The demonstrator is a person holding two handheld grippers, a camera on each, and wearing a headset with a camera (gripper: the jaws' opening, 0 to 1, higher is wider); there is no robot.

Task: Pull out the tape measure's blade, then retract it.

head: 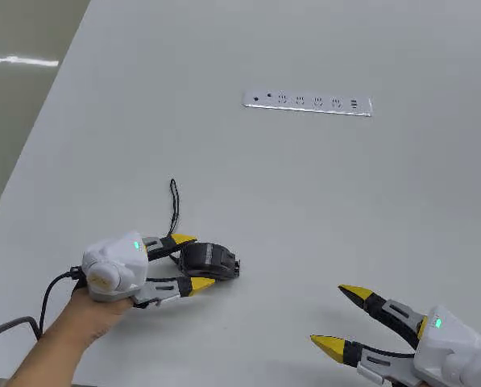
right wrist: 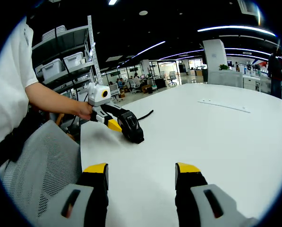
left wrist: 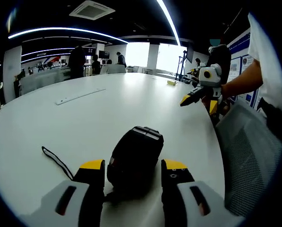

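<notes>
Tape measure point(head: 209, 260), a black case, lies on the white table point(head: 304, 201) between the two yellow-tipped jaws of the left tongs point(head: 192, 261). The jaws are clamped against its sides, and the front of the case pokes out past the jaw tips. Its thin black wrist strap point(head: 174, 205) trails over the table ahead of the left tongs, just beyond one jaw. Right tongs point(head: 340, 316) are held well apart to the right of the left pair, released, jaws spread wide over bare table. A white power strip point(head: 307, 102) lies flat far ahead of both tongs.
</notes>
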